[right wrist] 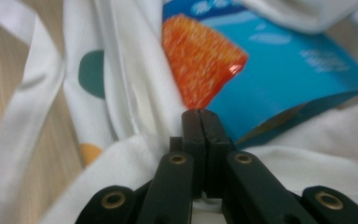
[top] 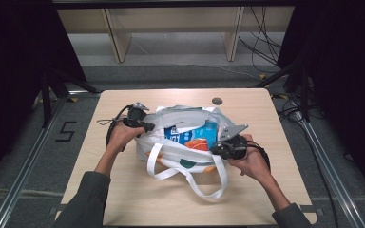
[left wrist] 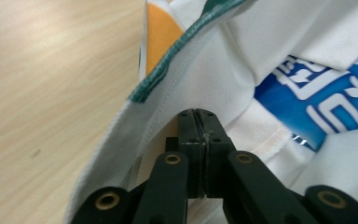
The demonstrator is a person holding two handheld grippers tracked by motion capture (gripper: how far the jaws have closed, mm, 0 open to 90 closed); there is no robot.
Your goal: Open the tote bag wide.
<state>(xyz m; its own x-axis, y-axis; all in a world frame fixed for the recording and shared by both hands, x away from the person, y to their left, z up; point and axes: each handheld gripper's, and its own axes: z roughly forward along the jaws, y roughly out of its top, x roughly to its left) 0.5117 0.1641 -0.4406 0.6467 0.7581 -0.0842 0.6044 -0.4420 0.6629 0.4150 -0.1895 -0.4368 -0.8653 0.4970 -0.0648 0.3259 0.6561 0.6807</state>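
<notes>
Left jaws: we see the left gripper (left wrist: 198,116) pressed flat together on the green-piped rim of the white fabric tote bag (left wrist: 205,60); cloth folds over the tips, so we read it as pinching that rim.
Right jaws: the right gripper (right wrist: 200,114) is closed too, tips buried in white cloth at the bag's opposite edge; a fold seems clamped, though the contact itself is hidden.
Bag: the tote (top: 180,142) lies mid-table, mouth pulled wide between our two grippers, left gripper (top: 145,126) at its left rim, right gripper (top: 218,149) at its right.
Contents: a blue glossy snack packet with an orange picture panel (top: 192,135) sits inside the opening, partly covered by cloth.
Straps: the white webbing handles (top: 190,178) trail loose toward the person, flat on the light wooden table (top: 123,199).
Progress: we judge the mouth is open and the packet already in the bag; whether it goes deeper or comes out, we can't tell.
Left to do: release both rims or close the bag, by our reading.
</notes>
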